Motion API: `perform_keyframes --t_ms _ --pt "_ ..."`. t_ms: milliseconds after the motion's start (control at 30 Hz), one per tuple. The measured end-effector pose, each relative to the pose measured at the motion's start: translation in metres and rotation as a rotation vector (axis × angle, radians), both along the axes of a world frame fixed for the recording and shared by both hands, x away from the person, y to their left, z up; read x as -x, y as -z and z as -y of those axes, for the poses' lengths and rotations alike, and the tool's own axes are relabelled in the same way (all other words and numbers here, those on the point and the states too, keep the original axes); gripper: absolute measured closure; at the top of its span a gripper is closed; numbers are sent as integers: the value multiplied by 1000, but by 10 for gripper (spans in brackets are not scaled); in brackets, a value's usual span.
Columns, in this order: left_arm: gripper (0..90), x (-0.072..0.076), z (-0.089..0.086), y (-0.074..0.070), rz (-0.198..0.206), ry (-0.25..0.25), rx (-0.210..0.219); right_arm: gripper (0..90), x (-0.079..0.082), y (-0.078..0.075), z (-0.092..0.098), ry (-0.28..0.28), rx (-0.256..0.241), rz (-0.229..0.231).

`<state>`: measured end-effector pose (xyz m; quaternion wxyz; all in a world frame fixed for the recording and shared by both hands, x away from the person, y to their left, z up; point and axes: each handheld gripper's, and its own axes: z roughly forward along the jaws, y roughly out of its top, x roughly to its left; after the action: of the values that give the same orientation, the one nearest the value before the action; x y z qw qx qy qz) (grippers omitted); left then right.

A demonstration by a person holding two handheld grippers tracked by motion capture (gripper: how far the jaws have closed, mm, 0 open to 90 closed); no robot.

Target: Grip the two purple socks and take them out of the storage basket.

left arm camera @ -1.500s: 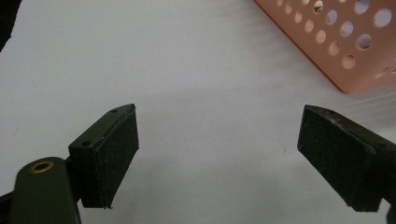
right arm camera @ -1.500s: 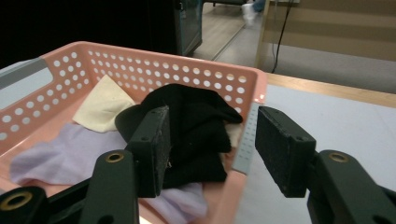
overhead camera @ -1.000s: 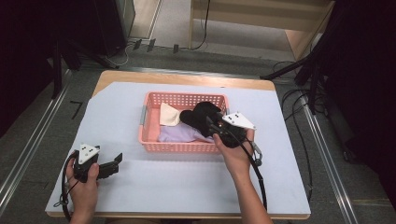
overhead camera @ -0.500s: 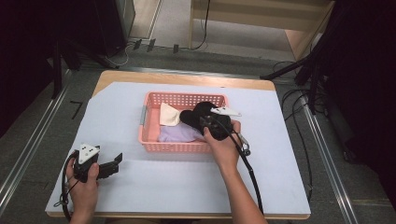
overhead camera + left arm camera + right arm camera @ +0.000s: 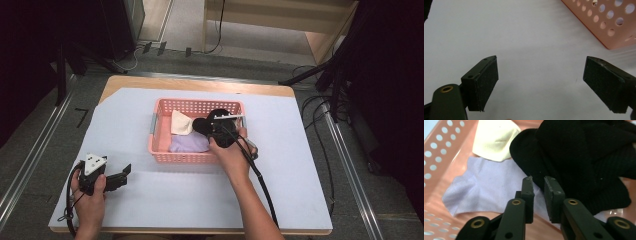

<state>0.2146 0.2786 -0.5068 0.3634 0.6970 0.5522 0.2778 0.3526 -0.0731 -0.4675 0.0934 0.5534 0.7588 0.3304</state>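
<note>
Right now the right gripper (image 5: 538,182) is down inside the pink basket (image 5: 161,135), its fingers (image 5: 528,192) drawn nearly together with only a thin slit between them and nothing caught in it. The black cloth (image 5: 584,157) lies just beyond and to the right of the fingertips, heaped up; its near edge seems to touch the right-hand finger, though from this close I can't be sure. Under it spreads a lilac cloth (image 5: 486,187), flat on the basket floor, and a cream cloth (image 5: 494,137) sits farther back by the perforated wall.

Over at the near left corner, the left gripper (image 5: 115,179) rests low over the desk (image 5: 300,170), fingers (image 5: 485,82) spread wide and empty, well apart from the basket.

A pale sheet covers the desk, wooden edge showing at the far side. Around it runs grey carpet, with metal rails along both sides, loose cables on the right, and dark stands behind.
</note>
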Motion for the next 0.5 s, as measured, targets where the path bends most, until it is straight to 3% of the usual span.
perform_keyframes --t_ms 33,133,200,233,300,333,500 --pt "137 0 0 0 0 0 0 758 -2 0 -2 -4 8 -26" --pt "136 0 0 0 0 0 0 741 -4 1 -5 -4 23 -44" --pt "137 0 0 0 0 0 0 708 -7 4 -10 -9 73 -57" --pt "137 0 0 0 0 -1 -1 708 -7 4 -10 -9 73 -57" --pt "137 0 0 0 -1 0 -1 700 -8 10 -16 -20 154 -74" --pt "137 0 0 0 -1 0 0 700 -8 10 -16 -20 154 -74" --pt "137 0 0 0 -5 1 -1 886 -11 11 -15 -23 157 -110"
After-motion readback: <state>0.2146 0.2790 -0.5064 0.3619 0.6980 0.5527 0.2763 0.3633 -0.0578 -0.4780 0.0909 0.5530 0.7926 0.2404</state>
